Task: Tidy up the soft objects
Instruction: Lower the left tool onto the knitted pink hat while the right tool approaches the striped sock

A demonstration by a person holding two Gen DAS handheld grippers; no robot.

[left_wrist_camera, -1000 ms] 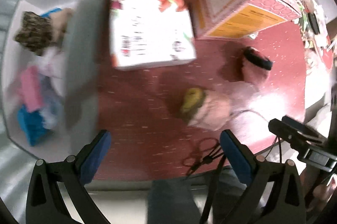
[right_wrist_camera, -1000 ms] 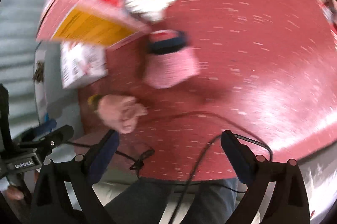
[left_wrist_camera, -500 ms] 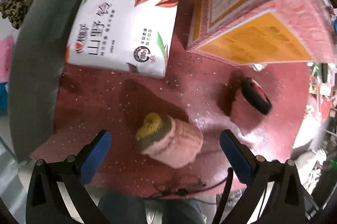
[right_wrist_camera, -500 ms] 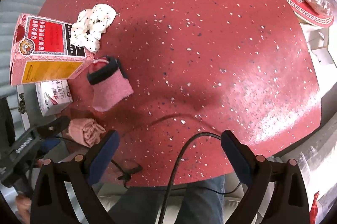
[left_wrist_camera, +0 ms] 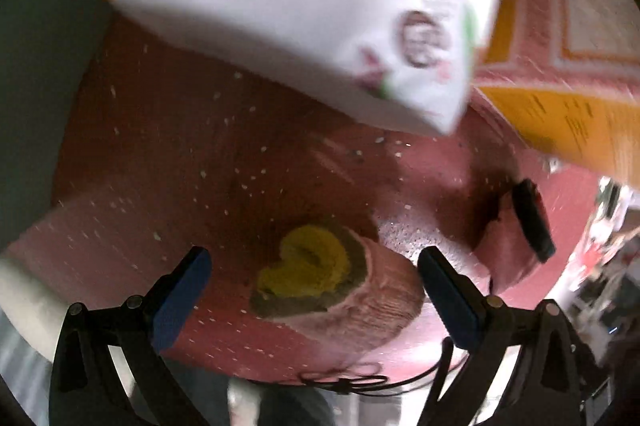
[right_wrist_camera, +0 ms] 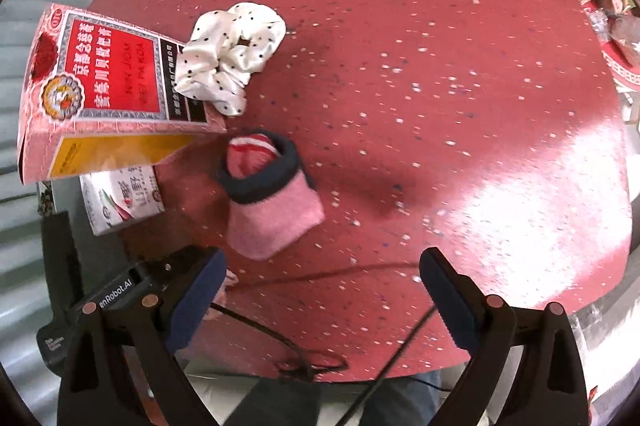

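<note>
Rolled pink sock (left_wrist_camera: 352,290), yellow-cored: between wide-open, empty left gripper (left_wrist_camera: 314,284) fingers. Right gripper (right_wrist_camera: 322,284): open, empty. Box lettering blurred.

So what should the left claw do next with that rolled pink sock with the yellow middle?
Probably ease forward a touch, then close. The left gripper is open, and the rolled pink sock with the yellow centre lies on the red speckled table between its blue fingertips, not yet gripped.
</note>
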